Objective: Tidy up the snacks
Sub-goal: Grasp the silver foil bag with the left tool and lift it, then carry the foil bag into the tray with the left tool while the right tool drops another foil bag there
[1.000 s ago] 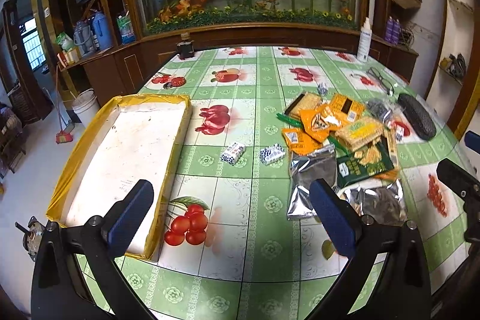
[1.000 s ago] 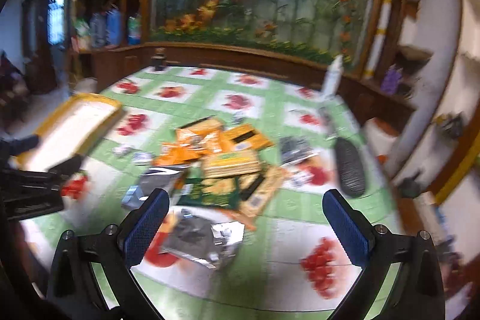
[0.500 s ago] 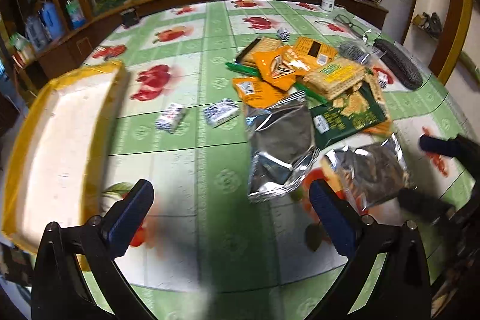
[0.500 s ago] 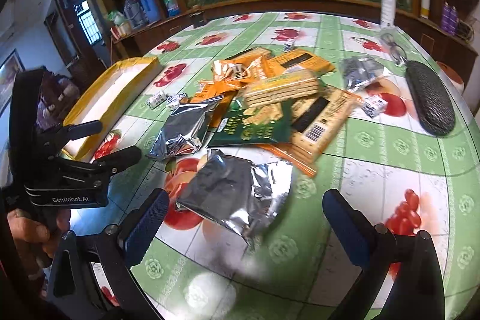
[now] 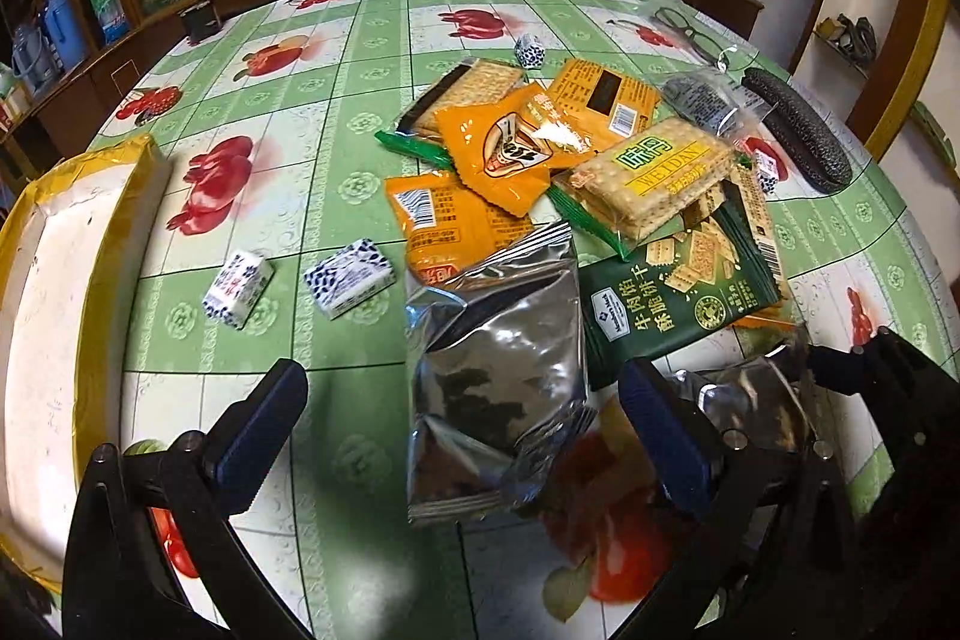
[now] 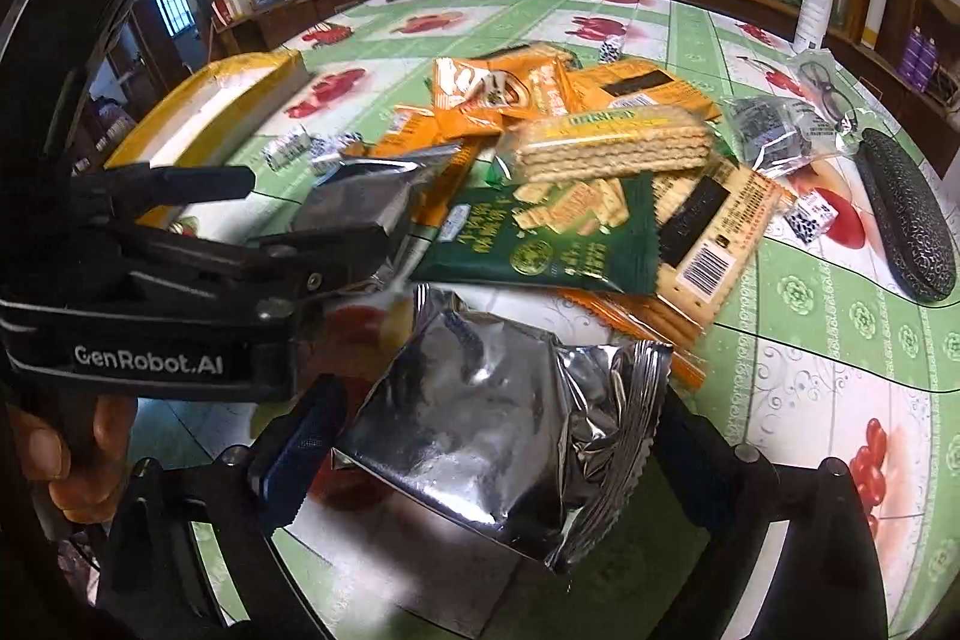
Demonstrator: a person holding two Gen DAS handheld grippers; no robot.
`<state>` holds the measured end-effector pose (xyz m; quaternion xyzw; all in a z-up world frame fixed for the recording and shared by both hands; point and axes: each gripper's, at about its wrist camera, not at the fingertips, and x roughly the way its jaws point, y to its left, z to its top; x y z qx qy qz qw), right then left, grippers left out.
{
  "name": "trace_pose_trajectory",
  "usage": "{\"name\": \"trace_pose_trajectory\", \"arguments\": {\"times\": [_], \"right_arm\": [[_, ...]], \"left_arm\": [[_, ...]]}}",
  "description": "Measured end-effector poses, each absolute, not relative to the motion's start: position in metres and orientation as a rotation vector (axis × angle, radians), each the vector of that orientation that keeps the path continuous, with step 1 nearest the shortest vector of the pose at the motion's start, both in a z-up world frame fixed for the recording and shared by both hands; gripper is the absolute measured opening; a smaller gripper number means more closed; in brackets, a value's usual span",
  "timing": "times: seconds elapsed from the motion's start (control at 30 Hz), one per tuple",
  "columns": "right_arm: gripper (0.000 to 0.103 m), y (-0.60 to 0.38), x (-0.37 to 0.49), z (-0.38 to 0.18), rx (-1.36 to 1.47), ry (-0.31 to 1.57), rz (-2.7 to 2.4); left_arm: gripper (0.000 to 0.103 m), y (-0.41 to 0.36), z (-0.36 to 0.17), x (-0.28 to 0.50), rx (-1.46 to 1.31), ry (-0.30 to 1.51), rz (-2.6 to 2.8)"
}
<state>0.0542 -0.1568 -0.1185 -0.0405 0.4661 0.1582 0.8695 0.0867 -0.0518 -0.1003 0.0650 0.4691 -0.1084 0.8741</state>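
Both my wrist cameras look steeply down, close over the tabletop [image 5: 336,58]; each sees the same snack pile [image 5: 570,172], mine left, mine right.

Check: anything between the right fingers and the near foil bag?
Nothing visible. The foil bag already lies between the right gripper's closing fingers, not yet pinched. The left gripper sits off to one side over another bag.
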Motion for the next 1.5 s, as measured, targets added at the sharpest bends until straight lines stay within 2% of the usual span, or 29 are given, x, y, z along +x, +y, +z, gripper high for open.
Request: {"name": "trace_pose_trajectory", "arguments": {"times": [0.17, 0.23, 0.27, 0.3, 0.33, 0.5, 0.97, 1.5], "right_arm": [[0.090, -0.169, 0.051, -0.114, -0.055, 0.968, 0.333], [0.082, -0.174, 0.051, -0.113, -0.029, 0.962, 0.339], [0.082, -0.178, 0.052, -0.113, -0.013, 0.962, 0.346], [0.082, -0.180, 0.051, -0.113, -0.004, 0.963, 0.347], [0.081, -0.182, 0.051, -0.112, 0.002, 0.960, 0.347], [0.077, -0.190, 0.047, -0.107, 0.047, 0.940, 0.354], [0.077, -0.189, 0.026, -0.079, 0.041, 0.881, 0.368], [0.076, -0.095, 0.046, -0.046, 0.019, 0.825, 0.595]], "left_arm": [[0.103, -0.059, -0.112, 0.098, 0.163, 1.009, -0.202], [0.096, -0.056, -0.116, 0.100, 0.149, 1.010, -0.206], [0.093, -0.051, -0.117, 0.100, 0.115, 1.006, -0.219], [0.078, -0.048, -0.115, 0.099, 0.108, 0.992, -0.207], [0.057, -0.046, -0.112, 0.098, 0.116, 0.978, -0.191], [0.057, -0.038, -0.111, 0.092, 0.102, 0.984, -0.200], [0.057, 0.000, -0.071, 0.051, 0.062, 0.886, -0.149], [0.058, 0.117, -0.028, 0.024, 0.030, 0.730, 0.185]]}}
